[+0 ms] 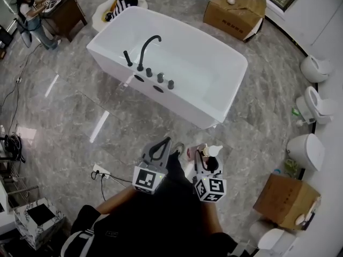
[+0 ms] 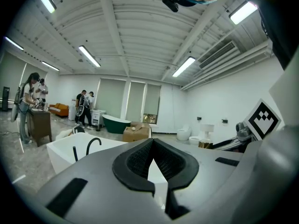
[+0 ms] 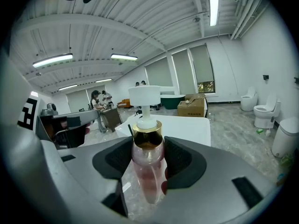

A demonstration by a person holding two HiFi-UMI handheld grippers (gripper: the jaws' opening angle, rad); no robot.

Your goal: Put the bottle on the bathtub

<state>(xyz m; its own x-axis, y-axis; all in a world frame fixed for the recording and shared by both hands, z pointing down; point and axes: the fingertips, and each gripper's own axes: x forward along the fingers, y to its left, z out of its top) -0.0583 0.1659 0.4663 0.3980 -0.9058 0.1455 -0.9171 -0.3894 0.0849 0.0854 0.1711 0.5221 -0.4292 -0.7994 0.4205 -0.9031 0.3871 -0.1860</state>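
A pink pump bottle (image 3: pixel 147 164) with a gold collar and white pump head stands upright between the jaws of my right gripper (image 3: pixel 148 158), which is shut on it. In the head view the bottle (image 1: pixel 206 153) is held above the floor, short of the white bathtub (image 1: pixel 209 98). The tub has a black curved faucet (image 1: pixel 147 48) and knobs on its near rim. My left gripper (image 1: pixel 162 149) is held beside the right one; its jaws are closed together with nothing between them (image 2: pixel 150 158). The bathtub (image 2: pixel 60 148) shows ahead in the left gripper view.
Cardboard boxes (image 1: pixel 235 9) (image 1: pixel 286 199) stand beyond the tub and at the right. White toilets (image 1: pixel 316 105) line the right wall. A power strip with cables (image 1: pixel 99 171) lies on the floor at my left. People stand at a wooden desk (image 1: pixel 63 14) far left.
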